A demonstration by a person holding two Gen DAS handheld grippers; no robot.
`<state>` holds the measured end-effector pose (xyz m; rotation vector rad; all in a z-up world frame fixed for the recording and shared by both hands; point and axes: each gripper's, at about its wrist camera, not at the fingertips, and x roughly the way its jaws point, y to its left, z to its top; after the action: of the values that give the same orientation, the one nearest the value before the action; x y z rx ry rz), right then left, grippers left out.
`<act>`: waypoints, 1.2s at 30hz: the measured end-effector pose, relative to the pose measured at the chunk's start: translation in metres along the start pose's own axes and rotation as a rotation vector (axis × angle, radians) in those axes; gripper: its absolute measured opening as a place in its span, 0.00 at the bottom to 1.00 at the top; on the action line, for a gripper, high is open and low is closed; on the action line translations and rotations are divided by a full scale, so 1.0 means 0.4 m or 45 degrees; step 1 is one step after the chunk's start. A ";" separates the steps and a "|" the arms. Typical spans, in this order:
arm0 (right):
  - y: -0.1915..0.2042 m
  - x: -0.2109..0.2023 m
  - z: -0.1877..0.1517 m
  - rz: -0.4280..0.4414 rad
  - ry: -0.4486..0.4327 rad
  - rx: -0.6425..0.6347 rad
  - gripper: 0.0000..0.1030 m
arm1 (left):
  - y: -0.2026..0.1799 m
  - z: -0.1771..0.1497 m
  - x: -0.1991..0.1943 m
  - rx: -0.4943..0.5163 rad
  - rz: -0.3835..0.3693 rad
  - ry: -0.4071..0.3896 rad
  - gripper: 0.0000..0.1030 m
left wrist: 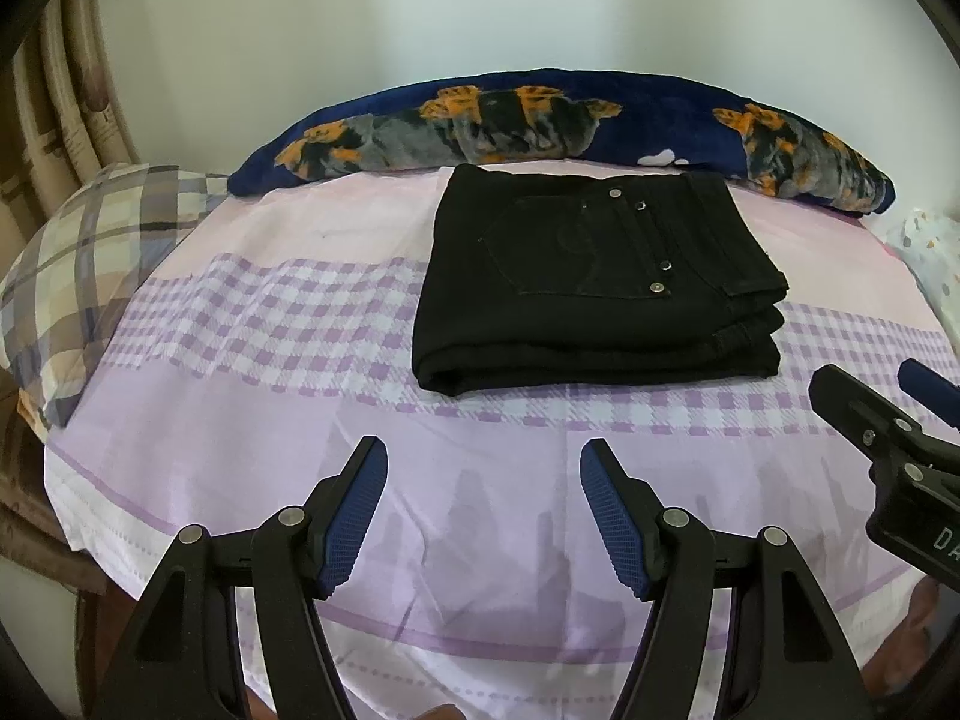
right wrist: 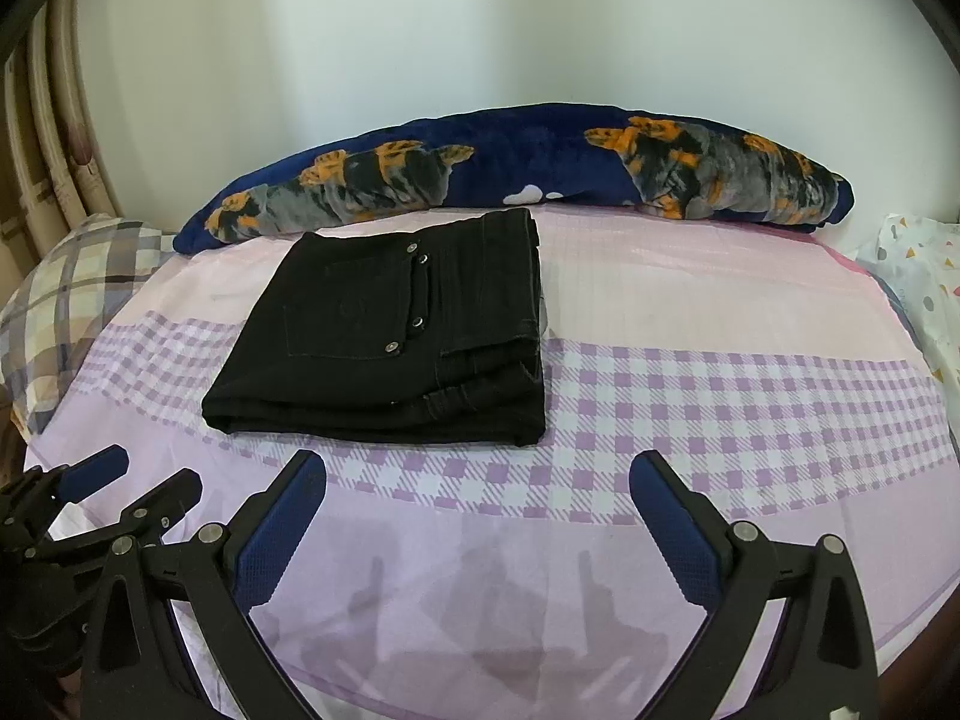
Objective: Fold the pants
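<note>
Black pants [left wrist: 591,282] lie folded into a compact stack on the pink and purple checked bedsheet [left wrist: 270,324], back pocket with metal studs facing up. They also show in the right wrist view [right wrist: 390,342]. My left gripper [left wrist: 483,468] is open and empty, held above the sheet in front of the pants, apart from them. My right gripper [right wrist: 477,480] is open and empty, also in front of the pants. The right gripper shows at the right edge of the left wrist view [left wrist: 882,390]. The left gripper shows at the lower left of the right wrist view [right wrist: 138,474].
A navy blanket with orange and grey print [left wrist: 540,120] lies rolled along the far side against the white wall. A plaid pillow [left wrist: 78,264] sits at the left. A white patterned cloth [right wrist: 924,282] is at the right. Curtains [left wrist: 54,96] hang far left.
</note>
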<state>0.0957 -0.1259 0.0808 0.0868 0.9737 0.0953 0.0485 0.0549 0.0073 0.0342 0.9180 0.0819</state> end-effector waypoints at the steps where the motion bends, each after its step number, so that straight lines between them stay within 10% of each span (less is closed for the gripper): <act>1: 0.000 0.000 0.000 -0.003 0.000 -0.001 0.98 | 0.000 0.003 0.002 0.005 -0.002 -0.001 0.66; 36: -0.005 0.010 -0.004 0.001 0.017 -0.013 0.98 | -0.006 0.001 0.001 0.020 0.002 -0.005 0.66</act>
<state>0.0966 -0.1274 0.0764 0.0768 0.9863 0.1016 0.0491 0.0526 0.0072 0.0497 0.9147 0.0758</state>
